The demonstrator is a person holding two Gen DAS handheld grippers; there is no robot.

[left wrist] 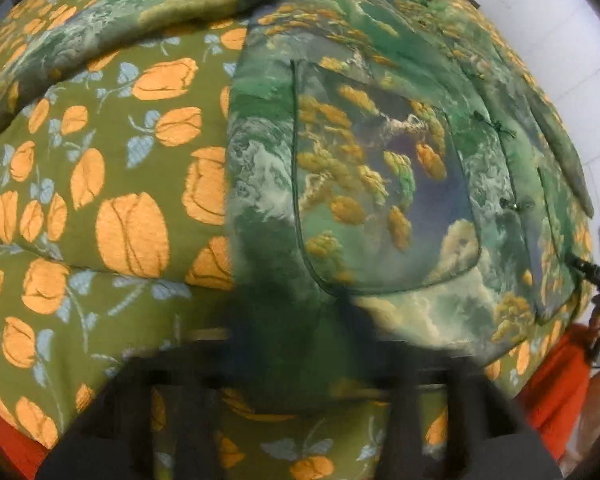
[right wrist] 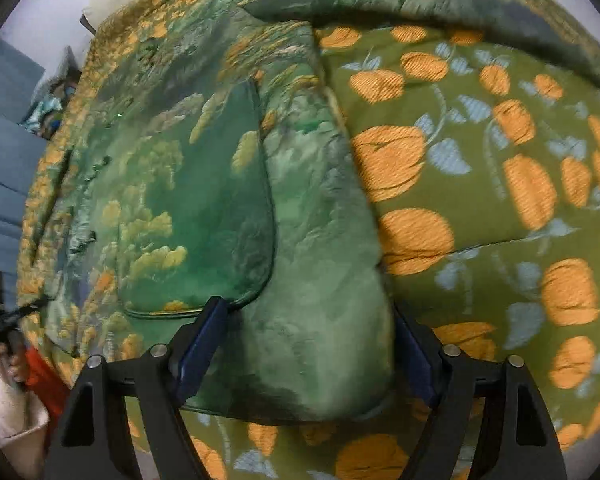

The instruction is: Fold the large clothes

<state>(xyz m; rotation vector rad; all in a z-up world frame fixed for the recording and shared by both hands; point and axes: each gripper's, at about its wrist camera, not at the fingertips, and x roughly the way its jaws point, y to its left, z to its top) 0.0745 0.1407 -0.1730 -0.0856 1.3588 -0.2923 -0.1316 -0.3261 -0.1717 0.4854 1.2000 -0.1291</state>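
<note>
A large padded green brocade jacket [left wrist: 380,184] with yellow-gold clouds, patch pockets and knot buttons lies spread on a bed. It also shows in the right wrist view [right wrist: 204,200]. My left gripper [left wrist: 296,320] is blurred at the jacket's lower hem, its fingers [left wrist: 244,320] around a fold of the cloth. My right gripper [right wrist: 308,320] has its blue-padded fingers [right wrist: 204,332] around the thick lower corner of the jacket. Each gripper appears small at the other view's edge: the right gripper in the left wrist view [left wrist: 596,276] and the left gripper in the right wrist view [right wrist: 4,320].
The jacket lies on an olive quilt with orange tulips [left wrist: 100,184], also in the right wrist view [right wrist: 500,184]. A red sheet [left wrist: 556,380] shows under the quilt's edge. White wall [left wrist: 560,20] is behind. Blue cushions [right wrist: 0,152] stand to the left.
</note>
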